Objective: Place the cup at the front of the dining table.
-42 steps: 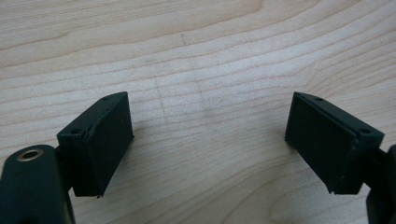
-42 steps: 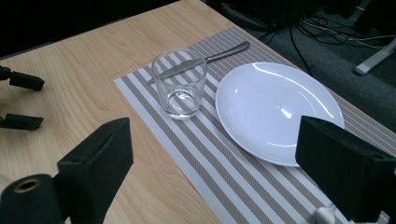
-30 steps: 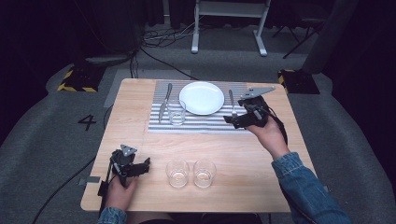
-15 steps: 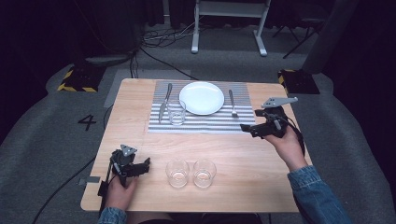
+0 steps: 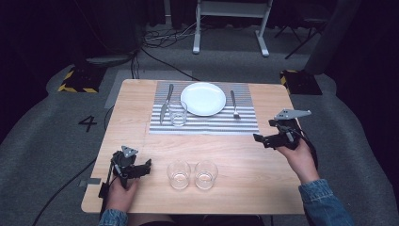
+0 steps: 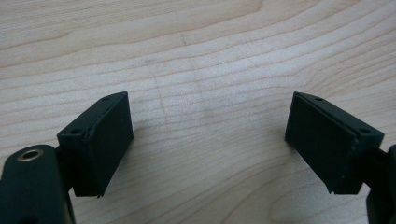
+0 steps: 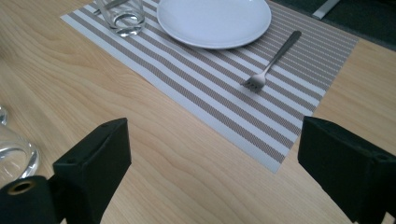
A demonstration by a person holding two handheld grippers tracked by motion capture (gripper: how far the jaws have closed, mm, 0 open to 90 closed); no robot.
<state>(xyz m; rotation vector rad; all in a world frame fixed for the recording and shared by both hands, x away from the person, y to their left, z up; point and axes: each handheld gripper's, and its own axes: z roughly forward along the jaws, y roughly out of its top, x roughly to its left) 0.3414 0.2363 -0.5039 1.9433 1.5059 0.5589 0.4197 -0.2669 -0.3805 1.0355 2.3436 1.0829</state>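
Fork lies beyond the right gripper's released, empty fingers; left gripper's parted fingers face bare table.

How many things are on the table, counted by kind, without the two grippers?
Glasses: 3, one on the placemat, two near the front edge
Plate: 1
Fork: 1
Knife: 1
Striped placemat: 1
Total: 7
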